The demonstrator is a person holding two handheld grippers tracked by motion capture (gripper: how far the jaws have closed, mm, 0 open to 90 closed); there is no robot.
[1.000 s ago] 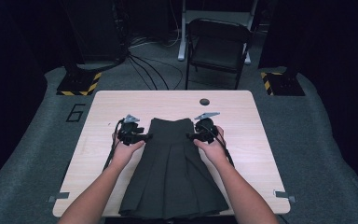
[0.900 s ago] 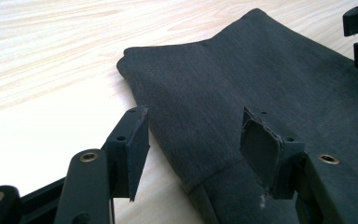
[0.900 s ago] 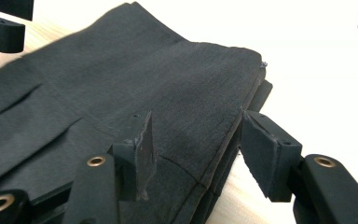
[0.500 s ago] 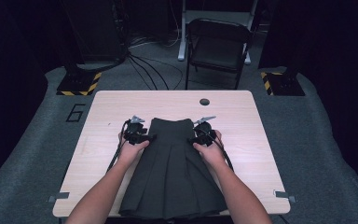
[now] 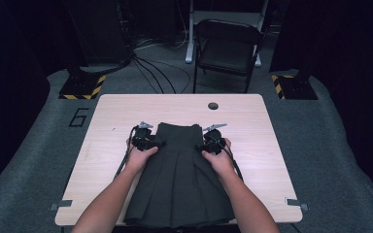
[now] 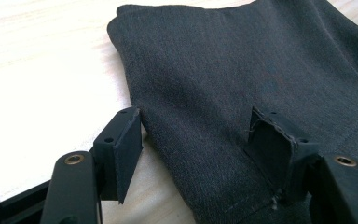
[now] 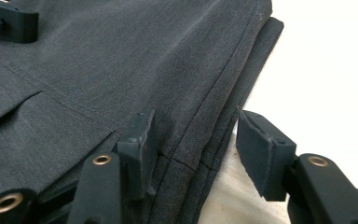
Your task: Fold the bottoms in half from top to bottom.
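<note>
So there's a dark grey pleated skirt (image 5: pixel 179 179) lying flat on the light wood surface (image 5: pixel 107 116), waistband at the far end and hem at the near edge, pretty much centred between the person's two forearms.

Over on the left, the left tongs (image 5: pixel 148 142) sit right at the skirt's left edge, just below the waistband corner. In the left gripper view the left tongs (image 6: pixel 200 149) are apart and have just been opening: one pad stands over bare wood clear of the cloth, the other rests down on the fabric, so the skirt (image 6: pixel 242 93) edge lies between them but isn't pinched. The person's left hand (image 5: pixel 138 158) wraps the body of that gripper, cable trailing down toward the near side.

Moving right, the right tongs (image 5: pixel 208 145) are at the skirt's right edge, about level with the left ones. In the right gripper view the right tongs (image 7: pixel 193 144) are apart too, having just closed in a little. One pad sits on top of the fabric, the other hangs off to the side over the wood, with a gap to the folded edge of the skirt (image 7: pixel 121 60) that runs between them. No squeeze on it that anyone could see. The right hand (image 5: pixel 218 160) holds that gripper.

Farther off there's a small dark round hole (image 5: pixel 213 105) in the surface, and a folding chair (image 5: pixel 228 48) on the floor beyond.
</note>
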